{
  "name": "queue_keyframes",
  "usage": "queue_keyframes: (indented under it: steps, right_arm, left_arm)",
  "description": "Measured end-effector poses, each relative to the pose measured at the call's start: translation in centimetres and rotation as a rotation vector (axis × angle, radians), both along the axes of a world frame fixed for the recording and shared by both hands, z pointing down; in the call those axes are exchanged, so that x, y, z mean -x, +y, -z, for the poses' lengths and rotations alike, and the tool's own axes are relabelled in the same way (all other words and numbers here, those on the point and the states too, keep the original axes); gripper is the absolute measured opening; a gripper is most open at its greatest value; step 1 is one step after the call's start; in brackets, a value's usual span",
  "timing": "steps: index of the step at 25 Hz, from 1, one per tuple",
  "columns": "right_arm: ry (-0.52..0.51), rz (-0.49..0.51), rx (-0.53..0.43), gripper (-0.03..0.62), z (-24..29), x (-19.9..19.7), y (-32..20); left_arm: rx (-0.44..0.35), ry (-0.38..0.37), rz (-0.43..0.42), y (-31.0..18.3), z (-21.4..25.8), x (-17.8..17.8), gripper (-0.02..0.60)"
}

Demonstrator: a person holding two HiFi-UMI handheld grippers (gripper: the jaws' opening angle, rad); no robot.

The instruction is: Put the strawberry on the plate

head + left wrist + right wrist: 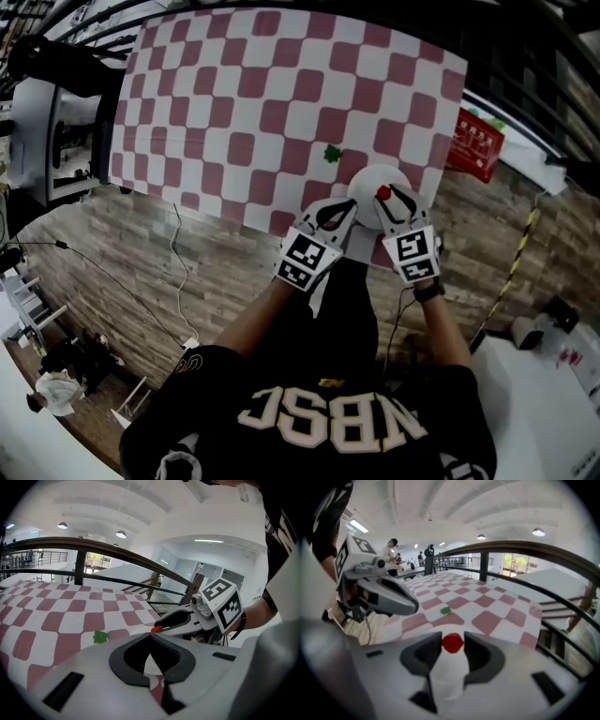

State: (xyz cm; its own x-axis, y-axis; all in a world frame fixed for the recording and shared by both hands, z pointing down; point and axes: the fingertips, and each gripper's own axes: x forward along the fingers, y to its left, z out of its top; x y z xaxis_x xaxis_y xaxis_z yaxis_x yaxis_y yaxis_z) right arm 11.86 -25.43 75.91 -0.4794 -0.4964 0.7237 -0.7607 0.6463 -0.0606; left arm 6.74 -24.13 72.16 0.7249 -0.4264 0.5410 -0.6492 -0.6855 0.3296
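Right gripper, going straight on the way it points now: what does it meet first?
Most likely the white plate, just below the strawberry that the right gripper holds; past it, the checkered cloth. Depth is unclear.

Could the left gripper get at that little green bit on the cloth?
Probably yes: the small green leafy piece lies bare on the red-and-white checkered cloth just ahead of the left gripper, nothing between them.

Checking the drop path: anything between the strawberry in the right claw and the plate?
Nothing visible. The right claw grips the strawberry directly over the plate, whose white surface shows bare beneath it. The shut left claw sits at the plate's left rim, off to the side; the green leaf lies clear of the plate.
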Motion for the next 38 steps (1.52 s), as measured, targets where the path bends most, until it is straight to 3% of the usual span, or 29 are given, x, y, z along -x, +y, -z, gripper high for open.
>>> queue_keyframes:
  steps: [6, 17, 21, 28, 38]
  right_arm:
    - [0.076, 0.010, 0.031, 0.149, -3.3, 0.3, 0.9]
    - [0.058, -0.066, 0.012, 0.178, -2.1, 0.5, -0.3]
    - [0.018, -0.117, -0.019, 0.186, 1.7, 0.3, -1.4]
    - [-0.041, -0.214, -0.175, 0.184, 11.2, -0.5, -5.1]
    - [-0.190, -0.365, -0.397, 0.113, 24.9, -0.8, -7.0]
  left_arm:
    - [0.011, 0.009, 0.035, -0.7, -0.9, 0.4, 0.012]
    - [-0.016, 0.022, 0.060, -1.1, 1.2, 1.0, 0.012]
    - [-0.042, 0.031, 0.078, -1.4, 4.0, 1.2, 0.012]
    - [-0.122, 0.090, 0.103, -4.2, 11.0, 1.1, 0.012]
    - [-0.341, 0.204, 0.101, -7.8, 24.4, 0.5, 0.012]
